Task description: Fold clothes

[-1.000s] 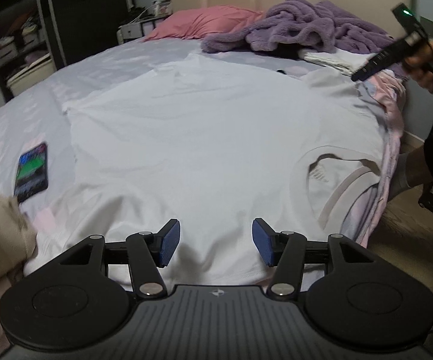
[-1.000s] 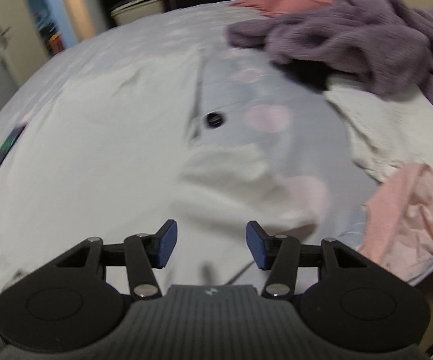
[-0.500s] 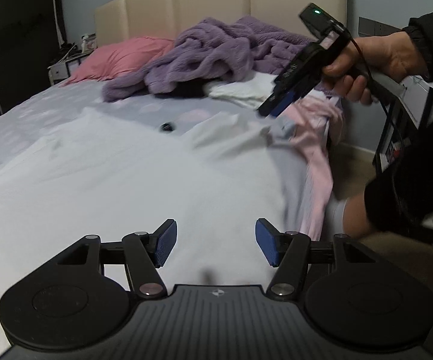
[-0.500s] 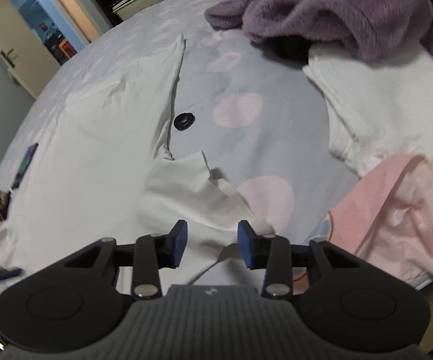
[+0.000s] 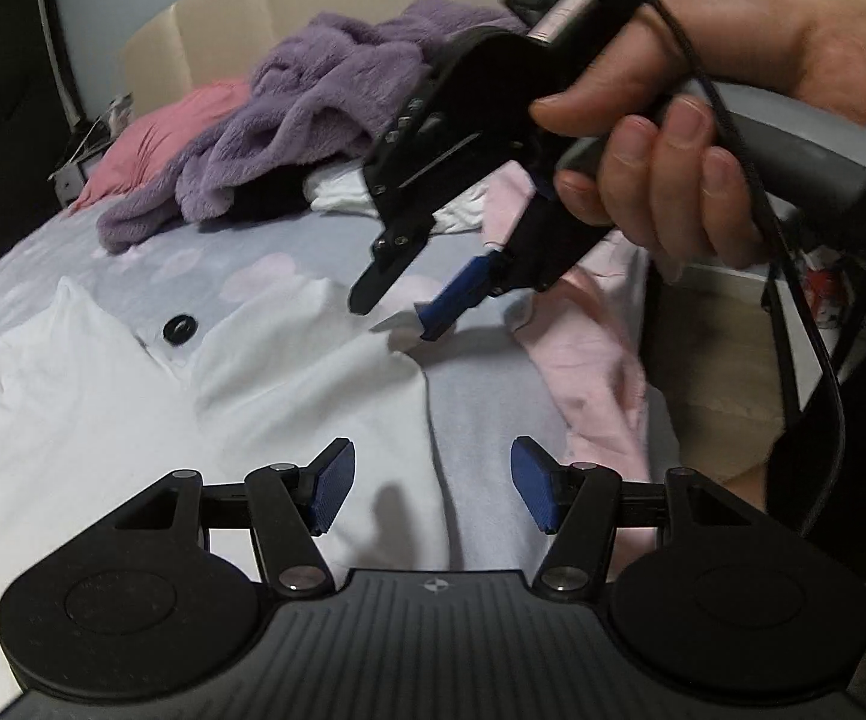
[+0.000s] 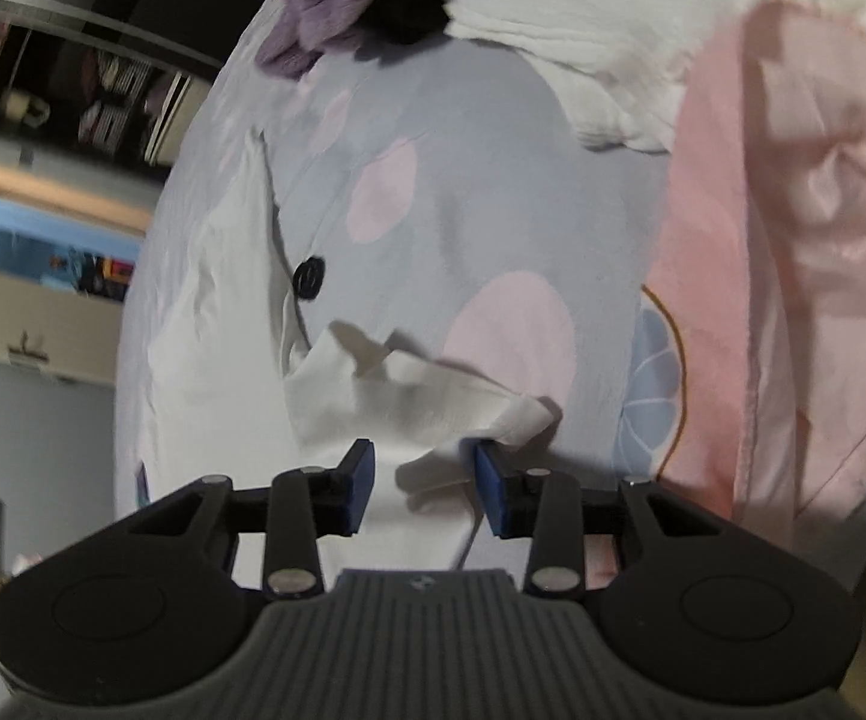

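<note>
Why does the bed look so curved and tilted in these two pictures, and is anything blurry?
Left wrist view: the fisheye lens bows the headboard; the pink garment is smeared, while the left gripper looks sharp. Right wrist view: the camera is tilted, so the bed sheet slants; the white shirt sleeve looks soft, and the right gripper casts a shadow on it.

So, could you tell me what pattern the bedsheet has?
The bedsheet is pale blue-grey with large pink dots, clearest in the right wrist view.
</note>
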A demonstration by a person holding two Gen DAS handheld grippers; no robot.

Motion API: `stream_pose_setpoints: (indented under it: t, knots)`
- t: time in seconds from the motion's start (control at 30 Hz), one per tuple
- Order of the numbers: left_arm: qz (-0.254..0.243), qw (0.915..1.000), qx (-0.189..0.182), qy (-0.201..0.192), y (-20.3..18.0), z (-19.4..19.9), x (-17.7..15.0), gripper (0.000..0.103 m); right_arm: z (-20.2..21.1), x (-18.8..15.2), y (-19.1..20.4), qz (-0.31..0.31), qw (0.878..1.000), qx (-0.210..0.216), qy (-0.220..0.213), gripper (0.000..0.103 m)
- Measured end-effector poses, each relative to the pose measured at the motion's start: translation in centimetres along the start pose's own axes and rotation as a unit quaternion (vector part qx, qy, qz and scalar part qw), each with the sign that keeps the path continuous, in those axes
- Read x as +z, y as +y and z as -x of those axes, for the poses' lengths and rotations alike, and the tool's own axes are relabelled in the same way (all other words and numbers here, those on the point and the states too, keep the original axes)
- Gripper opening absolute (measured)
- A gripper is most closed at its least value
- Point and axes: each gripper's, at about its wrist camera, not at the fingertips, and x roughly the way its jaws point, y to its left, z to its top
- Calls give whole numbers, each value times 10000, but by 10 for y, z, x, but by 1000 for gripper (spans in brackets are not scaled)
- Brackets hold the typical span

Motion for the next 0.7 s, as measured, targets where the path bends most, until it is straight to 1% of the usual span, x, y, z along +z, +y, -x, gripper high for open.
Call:
stream_pose_setpoints:
  t: [0.07, 0.13, 0.2, 0.3, 0.37, 0.53, 0.57, 0.6, 0.63, 0.67, 0.7]
  knots:
    - [201, 9998, -6, -10, 4, -1, -1, 56, -2, -1, -6, -170, 9998, 29, 53, 42]
    - [292, 9996, 7, 5, 5, -2, -2, 56, 0, -2, -10, -283, 9995, 33, 101, 41]
    - [312, 9995, 9, 28, 5, -2, -5, 56, 3, -3, -15, -384, 9992, 39, 110, 41]
    - [331, 9994, 21, 77, 5, -3, -8, 56, 16, -1, -21, -563, 9984, 25, -98, 42]
    - [348, 9993, 21, 127, 4, -6, -9, 56, 18, 2, -26, -669, 9976, 51, -150, 42]
    - [280, 9993, 17, 241, 1, -12, -12, 55, 5, 1, -23, -724, 9973, 72, -52, 41]
    - [262, 9993, 8, 271, 1, -13, -12, 53, 4, 0, -19, -617, 9980, 23, -128, 41]
    - [286, 9992, 21, 265, 1, -12, -13, 45, 4, 0, -16, -510, 9985, -25, -205, 39]
    - [312, 9992, 36, 259, 2, -11, -13, 32, 4, 0, -12, -403, 9988, -74, -281, 24]
    - [373, 9989, 72, 257, 4, -11, -13, 25, 4, 0, -9, -296, 9988, -122, -357, 9]
    - [461, 9985, 111, 267, 8, -10, -12, 14, 5, 0, -5, -183, 9987, -154, -444, 3]
